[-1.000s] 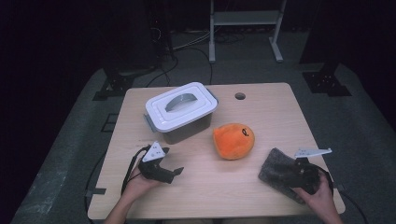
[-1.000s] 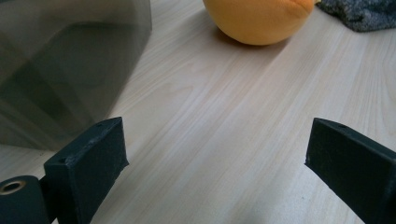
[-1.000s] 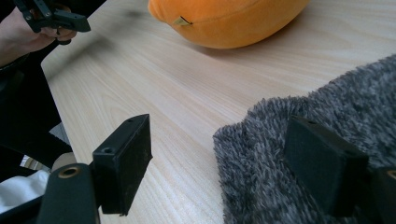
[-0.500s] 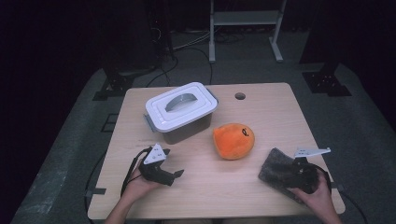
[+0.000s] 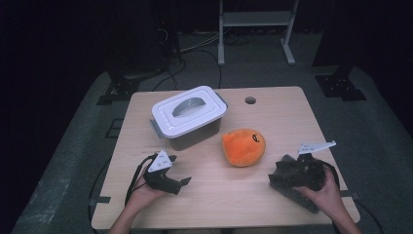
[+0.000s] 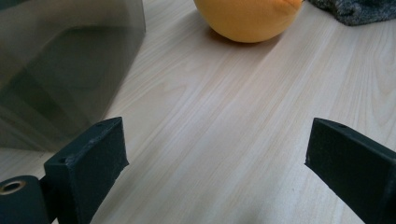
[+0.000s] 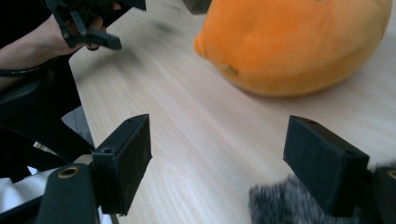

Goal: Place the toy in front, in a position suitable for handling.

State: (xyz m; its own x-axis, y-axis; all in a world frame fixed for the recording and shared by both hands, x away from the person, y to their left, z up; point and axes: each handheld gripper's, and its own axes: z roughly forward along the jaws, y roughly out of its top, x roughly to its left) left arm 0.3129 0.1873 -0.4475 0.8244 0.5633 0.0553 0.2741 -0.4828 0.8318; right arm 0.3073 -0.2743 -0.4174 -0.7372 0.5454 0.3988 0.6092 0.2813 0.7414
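Orange and round, the soft toy sits on the wooden tabletop, between the two tongs and a bit past them. From the high view, the left tongs rest low on the tabletop in a hand. The white-lidded box stands just past them. The right tongs are in the other hand, and a grey fuzzy cloth lies right by them. The toy is near the right tongs and a little farther from the left ones.

From the left gripper view, the left tongs are wide open, with bare wood between them. The box is close on one side. The toy is ahead, well apart from them, with the cloth beyond it.

From the right gripper view, the right tongs are wide open too and hold nothing. The toy is just ahead, not touching. The cloth sits by one jaw. The left tongs are far off.
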